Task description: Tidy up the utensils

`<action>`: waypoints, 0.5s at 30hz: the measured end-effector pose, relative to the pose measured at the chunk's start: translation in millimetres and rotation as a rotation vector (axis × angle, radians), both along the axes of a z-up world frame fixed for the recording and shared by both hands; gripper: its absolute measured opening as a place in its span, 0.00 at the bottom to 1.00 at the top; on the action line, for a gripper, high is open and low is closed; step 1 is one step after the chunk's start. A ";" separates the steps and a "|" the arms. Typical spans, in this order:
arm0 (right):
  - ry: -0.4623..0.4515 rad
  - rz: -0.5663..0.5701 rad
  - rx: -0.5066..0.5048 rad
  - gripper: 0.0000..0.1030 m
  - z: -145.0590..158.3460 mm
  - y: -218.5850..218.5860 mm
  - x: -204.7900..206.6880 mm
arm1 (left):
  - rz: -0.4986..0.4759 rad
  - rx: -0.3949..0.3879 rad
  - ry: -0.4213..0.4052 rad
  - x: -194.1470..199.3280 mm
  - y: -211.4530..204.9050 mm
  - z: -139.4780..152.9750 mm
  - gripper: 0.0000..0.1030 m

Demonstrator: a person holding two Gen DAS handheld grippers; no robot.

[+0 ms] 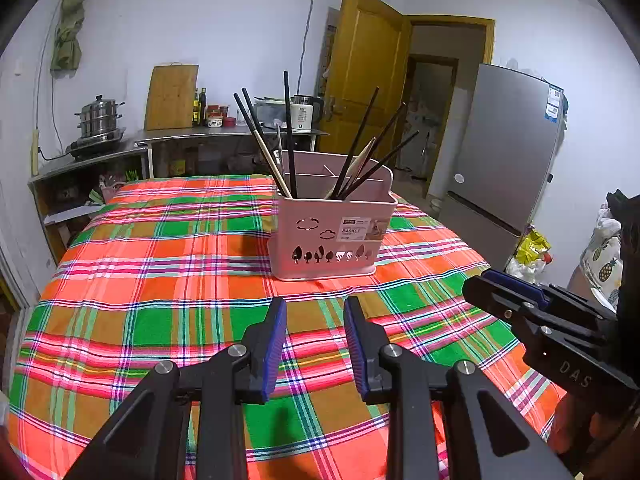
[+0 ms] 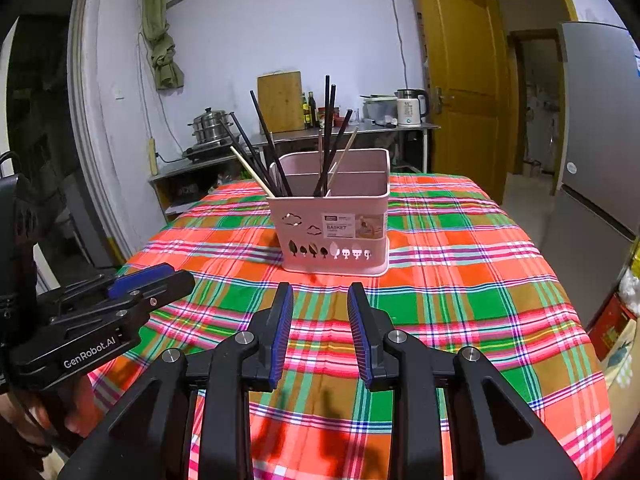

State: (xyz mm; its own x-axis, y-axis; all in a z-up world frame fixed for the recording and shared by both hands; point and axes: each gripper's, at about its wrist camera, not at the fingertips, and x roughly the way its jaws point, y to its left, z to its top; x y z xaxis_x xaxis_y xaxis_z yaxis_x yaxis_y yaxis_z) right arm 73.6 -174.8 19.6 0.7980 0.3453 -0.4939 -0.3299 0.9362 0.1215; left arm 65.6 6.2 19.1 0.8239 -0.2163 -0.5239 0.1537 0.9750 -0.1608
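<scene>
A: Left gripper [image 1: 315,312], from its own camera: jaws parted with a clear gap, blue pads facing each other, nothing between them. Plaid tablecloth [image 1: 160,280] shows through the gap.

B: Right gripper [image 2: 319,300], same: parted, nothing held, hovering over the cloth. From the left wrist camera it shows side-on at 3 o'clock; its opening can't be judged from there.

A: Utensil basket [image 1: 332,236]?

B: Pink, standing upright on the cloth, at 12 o'clock from both grippers and well apart from each. A label reading "BASKET" and cut-out clouds and trees on the near wall. Dividers inside split it into compartments.

A: Contents?

B: Dark chopsticks [image 1: 289,128] leaning in two bunches. From the left wrist camera, one bunch sits in the near-left compartment, fanning toward 11 o'clock, with a pale wooden chopstick [image 1: 272,160] among them. The second bunch leans toward 1 o'clock from the compartment just to its right. Exact count is hard to read.

A: Surroundings?

B: At 12 o'clock behind the table, a steel counter [image 2: 360,130] with a kettle [image 2: 410,108], bottles and a cutting board [image 2: 280,100] against the wall. Steamer pot [image 2: 210,124] at 10 o'clock. Yellow door [image 2: 460,80] at 1 o'clock, fridge [image 1: 508,148] at 2.
</scene>
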 end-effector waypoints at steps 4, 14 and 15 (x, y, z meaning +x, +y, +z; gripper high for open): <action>0.001 -0.001 0.001 0.28 0.4 -0.1 0.3 | 0.002 -0.003 0.002 0.1 0.6 -0.4 0.28; 0.002 -0.001 0.001 0.28 0.1 0.1 0.1 | 0.002 -0.004 0.004 0.0 -0.4 -0.6 0.28; 0.003 -0.001 0.000 0.28 0.3 0.2 0.2 | 0.002 -0.005 0.005 0.0 -0.3 -0.7 0.28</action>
State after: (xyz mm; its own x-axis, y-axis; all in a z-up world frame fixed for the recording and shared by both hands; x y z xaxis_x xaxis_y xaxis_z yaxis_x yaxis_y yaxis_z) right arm 73.8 -174.6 19.8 0.7969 0.3449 -0.4959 -0.3288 0.9364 0.1228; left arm 65.6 5.9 18.4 0.8219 -0.2169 -0.5267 0.1509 0.9745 -0.1660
